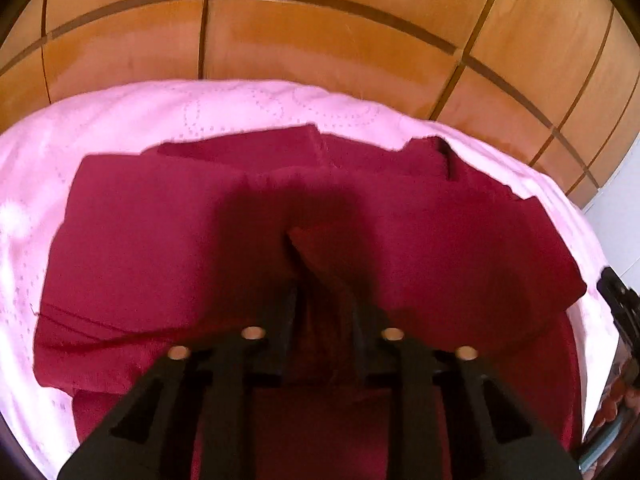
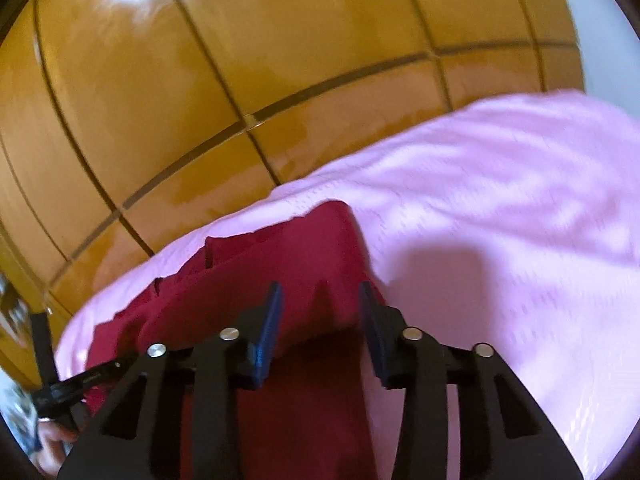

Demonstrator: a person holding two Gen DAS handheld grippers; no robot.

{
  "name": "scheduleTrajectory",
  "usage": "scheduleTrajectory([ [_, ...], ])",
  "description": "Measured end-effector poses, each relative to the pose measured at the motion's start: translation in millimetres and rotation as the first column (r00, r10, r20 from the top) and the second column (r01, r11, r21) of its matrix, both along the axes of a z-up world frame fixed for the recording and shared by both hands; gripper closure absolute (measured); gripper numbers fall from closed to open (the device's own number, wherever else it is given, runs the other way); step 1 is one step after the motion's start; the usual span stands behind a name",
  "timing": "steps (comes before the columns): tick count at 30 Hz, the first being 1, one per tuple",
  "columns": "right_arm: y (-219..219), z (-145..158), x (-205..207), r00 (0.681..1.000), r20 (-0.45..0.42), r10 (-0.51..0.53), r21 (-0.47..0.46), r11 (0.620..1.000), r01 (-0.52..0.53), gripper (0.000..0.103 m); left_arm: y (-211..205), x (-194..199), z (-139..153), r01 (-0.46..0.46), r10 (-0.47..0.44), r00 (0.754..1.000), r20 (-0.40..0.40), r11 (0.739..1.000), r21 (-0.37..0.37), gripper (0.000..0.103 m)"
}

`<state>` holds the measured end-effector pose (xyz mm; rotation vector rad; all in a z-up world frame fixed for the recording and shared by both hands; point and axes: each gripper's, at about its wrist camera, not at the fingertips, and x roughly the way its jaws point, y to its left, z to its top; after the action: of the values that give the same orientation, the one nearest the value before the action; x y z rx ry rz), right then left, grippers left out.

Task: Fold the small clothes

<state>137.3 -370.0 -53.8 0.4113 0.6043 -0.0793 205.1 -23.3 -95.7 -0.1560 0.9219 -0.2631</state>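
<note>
A dark red garment point(image 1: 168, 240) lies spread on a pink bedsheet point(image 1: 120, 116). My left gripper point(image 1: 324, 300) is over its middle, and a raised fold of the red cloth point(image 1: 320, 256) sits pinched between its fingers. In the right wrist view the same red garment point(image 2: 304, 248) lies at the left. My right gripper point(image 2: 320, 300) is open above the garment's right edge, with cloth under and between its fingers, not gripped. The left gripper's body point(image 2: 80, 380) shows at the lower left of that view.
An orange wooden wardrobe point(image 1: 320, 48) with dark inlay lines stands just behind the bed. The pink bedsheet point(image 2: 520, 220) stretches away to the right. A white wall point(image 1: 624, 208) shows at the far right. The right gripper's body point(image 1: 620, 304) shows at the right edge.
</note>
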Motion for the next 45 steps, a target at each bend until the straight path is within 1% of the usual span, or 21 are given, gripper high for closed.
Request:
scheduleTrajectory([
  [1,4.7,1.1,11.3,1.000,-0.014,0.019,-0.031,0.999,-0.020,0.070,0.7,-0.4,5.1,0.015,-0.015,1.000,0.003,1.000,-0.008,0.101],
  [3,10.3,0.4,30.6,0.998,-0.043,0.037,-0.074,0.996,-0.040,0.071,6.5,-5.1,18.1,0.013,-0.012,0.999,0.034,1.000,-0.023,0.101],
  [5,14.2,-4.0,48.5,0.995,-0.081,0.051,-0.100,0.993,-0.059,0.071,8.8,-7.4,23.4,0.016,-0.015,0.999,0.048,1.000,-0.007,0.101],
  [8,15.4,-23.7,69.0,0.987,-0.159,0.040,-0.112,0.992,-0.058,0.071,2.5,-3.6,6.3,0.027,-0.029,0.999,0.020,0.996,0.088,0.101],
  [10,14.6,-43.8,76.1,0.976,-0.216,0.034,-0.118,0.991,-0.061,0.071,1.9,-2.7,-8.4,0.025,-0.027,0.999,0.018,0.995,0.097,0.101],
  [14,13.9,-50.0,74.4,0.981,-0.194,0.030,-0.120,0.991,-0.054,0.071,-1.8,-5.2,-10.6,0.014,-0.021,0.998,0.056,0.992,0.128,0.097],
  [15,14.7,-50.3,74.6,0.981,-0.193,0.029,-0.124,0.991,-0.053,0.071,-2.6,-5.1,-10.2,0.012,-0.020,0.998,0.058,0.991,0.136,0.094],
  [17,14.9,-50.7,73.3,0.982,-0.185,0.029,-0.122,0.991,-0.052,0.071,-0.8,-5.3,-8.4,0.001,-0.009,0.998,0.062,0.991,0.136,0.084],
  [18,13.7,-50.1,71.0,0.984,-0.173,0.030,-0.113,0.992,-0.050,0.071,3.4,-9.3,-4.8,-0.005,-0.003,0.998,0.066,0.993,0.120,0.070],
  [19,12.8,-48.7,68.5,0.987,-0.159,0.031,-0.104,0.993,-0.048,0.071,6.7,-13.5,-1.6,-0.002,-0.004,0.998,0.067,0.995,0.102,0.049],
  [20,10.0,-43.3,59.6,0.993,-0.118,0.023,-0.084,0.996,-0.033,0.071,11.2,-21.7,3.2,0.002,-0.007,0.997,0.071,0.997,0.078,0.039],
  [21,8.0,-36.8,51.2,0.997,-0.081,0.009,-0.074,0.997,-0.015,0.071,15.8,-31.3,8.0,-0.021,0.014,0.996,0.084,0.996,0.089,0.021],
  [24,6.3,-19.8,23.0,0.999,-0.027,-0.018,-0.071,0.997,0.016,0.070,33.4,-59.2,16.9,-0.025,0.017,0.993,0.119,0.998,0.063,0.021],
  [29,0.3,-17.3,-19.8,0.997,-0.064,0.034,0.049,0.998,-0.031,0.069,63.3,-97.8,13.9,-0.040,0.037,0.994,0.101,0.999,0.024,0.018],
  [30,-2.4,-18.0,-29.4,0.997,-0.071,0.042,0.075,0.997,-0.037,0.057,69.1,-105.5,12.7,-0.045,0.043,0.994,0.099,0.999,0.023,0.015],
  [32,-7.6,-18.6,-51.5,0.996,-0.070,0.047,0.105,0.994,-0.039,0.043,81.4,-121.8,10.3,-0.056,0.053,0.994,0.100,0.998,0.029,0.012],
  [34,-8.9,-19.8,-71.8,0.995,-0.069,0.074,0.123,0.990,-0.065,0.043,93.4,-137.5,8.9,-0.065,0.060,0.993,0.106,0.997,0.045,0.009],
  [37,-9.8,-24.5,-98.7,0.986,-0.108,0.125,0.136,0.985,-0.110,0.043,111.1,-157.9,5.4,-0.071,0.066,0.994,0.087,0.996,0.062,0.008],
  [39,-10.6,-29.0,-116.0,0.980,-0.123,0.156,0.147,0.980,-0.137,0.043,122.8,-168.6,0.1,-0.054,0.053,0.997,0.052,0.998,0.025,0.008],
  [41,-10.5,-34.1,-132.1,0.973,-0.137,0.186,0.166,0.973,-0.162,0.047,135.5,-182.2,-5.8,-0.036,0.037,0.999,0.020,0.999,-0.035,0.008],
  [45,-12.9,-48.9,-158.5,0.968,-0.150,0.200,0.247,0.956,-0.159,0.047,150.2,-206.1,-10.6,0.003,-0.001,1.000,0.020,0.995,-0.101,0.010],
])
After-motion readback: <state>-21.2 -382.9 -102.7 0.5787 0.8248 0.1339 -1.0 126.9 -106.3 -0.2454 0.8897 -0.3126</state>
